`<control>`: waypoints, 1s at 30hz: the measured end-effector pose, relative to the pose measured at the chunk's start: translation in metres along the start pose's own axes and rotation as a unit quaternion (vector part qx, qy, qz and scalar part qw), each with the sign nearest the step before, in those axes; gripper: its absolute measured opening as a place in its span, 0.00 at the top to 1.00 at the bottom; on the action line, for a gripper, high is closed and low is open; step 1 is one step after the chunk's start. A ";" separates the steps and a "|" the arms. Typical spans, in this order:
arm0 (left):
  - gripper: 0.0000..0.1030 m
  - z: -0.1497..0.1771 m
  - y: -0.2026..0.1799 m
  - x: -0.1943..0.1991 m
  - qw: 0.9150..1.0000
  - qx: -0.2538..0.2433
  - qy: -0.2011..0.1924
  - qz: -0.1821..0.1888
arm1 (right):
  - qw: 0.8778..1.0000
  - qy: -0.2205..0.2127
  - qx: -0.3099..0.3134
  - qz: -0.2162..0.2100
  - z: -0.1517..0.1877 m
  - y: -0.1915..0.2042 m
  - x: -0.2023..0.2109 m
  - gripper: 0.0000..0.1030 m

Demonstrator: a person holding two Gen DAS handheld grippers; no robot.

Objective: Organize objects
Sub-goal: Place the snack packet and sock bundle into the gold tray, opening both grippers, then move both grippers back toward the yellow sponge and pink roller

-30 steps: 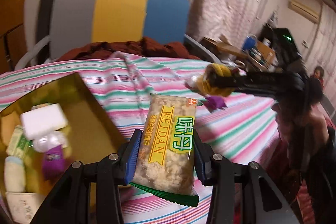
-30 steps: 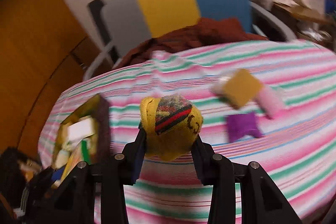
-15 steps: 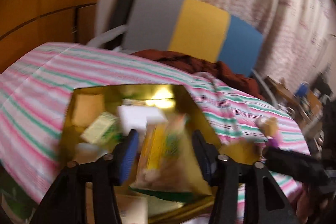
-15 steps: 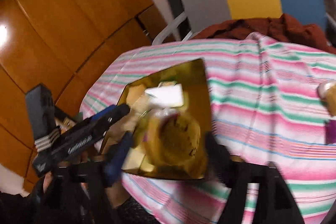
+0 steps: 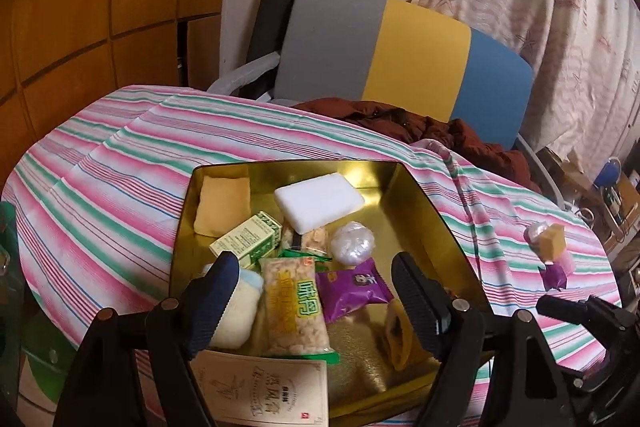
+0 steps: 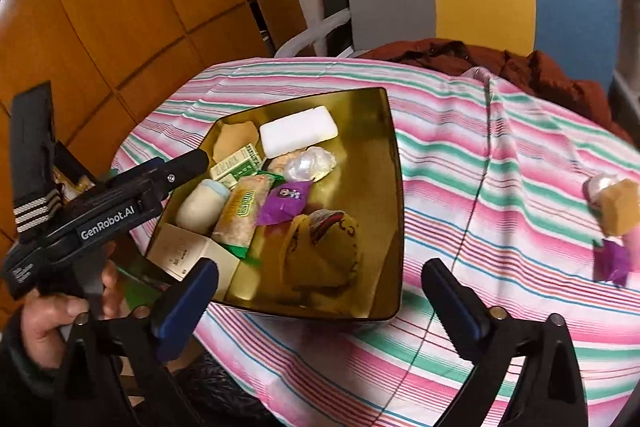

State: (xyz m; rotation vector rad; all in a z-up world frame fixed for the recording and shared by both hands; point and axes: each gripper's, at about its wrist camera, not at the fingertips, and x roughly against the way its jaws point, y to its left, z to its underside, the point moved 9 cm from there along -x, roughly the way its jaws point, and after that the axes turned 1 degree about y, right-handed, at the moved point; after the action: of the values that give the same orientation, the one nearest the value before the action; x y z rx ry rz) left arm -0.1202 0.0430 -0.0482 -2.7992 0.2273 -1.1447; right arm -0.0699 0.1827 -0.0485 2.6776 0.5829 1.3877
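A: Container?
B: One gold tin [image 6: 394,187], square, open-topped, on the table [image 6: 480,163] under a pink-and-green striped cloth.

A: Contents?
B: White block [image 5: 319,201] against the far wall; tan pad [image 5: 221,205] in the far left corner; green-printed carton [image 5: 248,238] beside it; clear-wrapped ball [image 5: 353,242] mid-tin; purple packet [image 5: 352,287]; rice-snack packet [image 5: 294,307] with green and yellow label lying flat near the front; white bottle with pale blue cap [image 6: 202,201] on its side at the left; cream box [image 6: 192,255] in the near left corner; yellow knit pouch [image 6: 322,247] with red and dark stripes, near right.

A: Left gripper [image 5: 314,301]?
B: Jaws spread wide, empty — held over the near edge of the tin, the rice-snack packet lying below and between them.

A: Right gripper [image 6: 320,307]?
B: Likewise wide apart, holding nothing — just short of the tin's near wall, pouch resting inside ahead of it.

A: Loose items?
B: On the cloth well to the right of the tin: a tan cube [image 6: 618,205], a clear-wrapped ball [image 6: 600,187] touching it, a purple wrapper [image 6: 614,261] just below.

A: Surroundings?
B: Chair [image 5: 400,55] with grey, yellow and blue back panels behind the table.
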 end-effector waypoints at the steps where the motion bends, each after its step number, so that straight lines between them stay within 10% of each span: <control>1: 0.22 0.001 -0.003 0.001 1.000 -0.005 -0.001 0.000 | 1.000 -0.003 0.002 0.005 0.000 0.000 0.001 0.00; 30: 0.20 0.015 -0.065 0.020 0.993 -0.120 -0.014 0.016 | 0.983 -0.067 -0.090 0.143 -0.011 -0.111 0.054 0.00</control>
State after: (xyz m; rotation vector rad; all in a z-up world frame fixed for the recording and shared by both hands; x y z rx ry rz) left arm -0.0893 0.1040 -0.0346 -3.0023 0.4324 -1.1389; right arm -0.0841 0.3039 -0.0262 2.7559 0.0569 1.2327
